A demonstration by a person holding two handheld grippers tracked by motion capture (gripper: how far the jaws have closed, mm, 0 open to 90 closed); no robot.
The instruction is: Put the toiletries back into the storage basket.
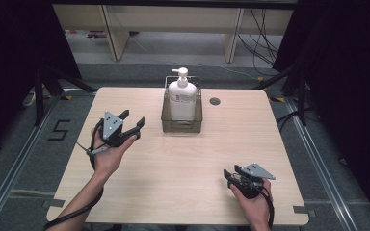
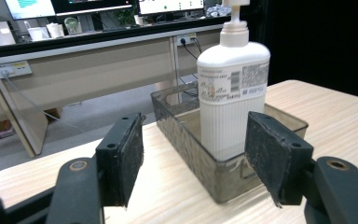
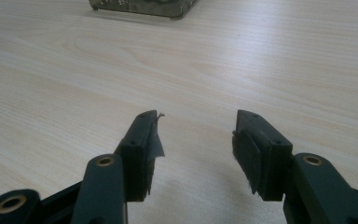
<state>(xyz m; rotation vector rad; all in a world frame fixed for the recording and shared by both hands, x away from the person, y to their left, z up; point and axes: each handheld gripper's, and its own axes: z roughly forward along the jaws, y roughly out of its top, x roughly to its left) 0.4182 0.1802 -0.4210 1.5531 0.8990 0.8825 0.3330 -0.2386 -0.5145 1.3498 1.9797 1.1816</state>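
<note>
At the far middle of the table [image 1: 183, 159], a white pump bottle [image 1: 181, 98] stands upright inside a smoky transparent bin [image 1: 166, 118]. The left gripper [image 1: 131, 121] is held above the table just left of the bin, jaws apart and empty; the right gripper [image 1: 231, 174] sits low near the front right, well apart from the bin, jaws likewise spread. The bottle looks rigid, smooth and probably heavy if full; its ribbed lower body, seen in the left gripper view, likely offers surer purchase than the slender pump neck.

office/lab | desks [image 2: 88, 60], monitors [image 2: 86, 5] (beyond table), black curtains [image 1: 351, 72]
</note>
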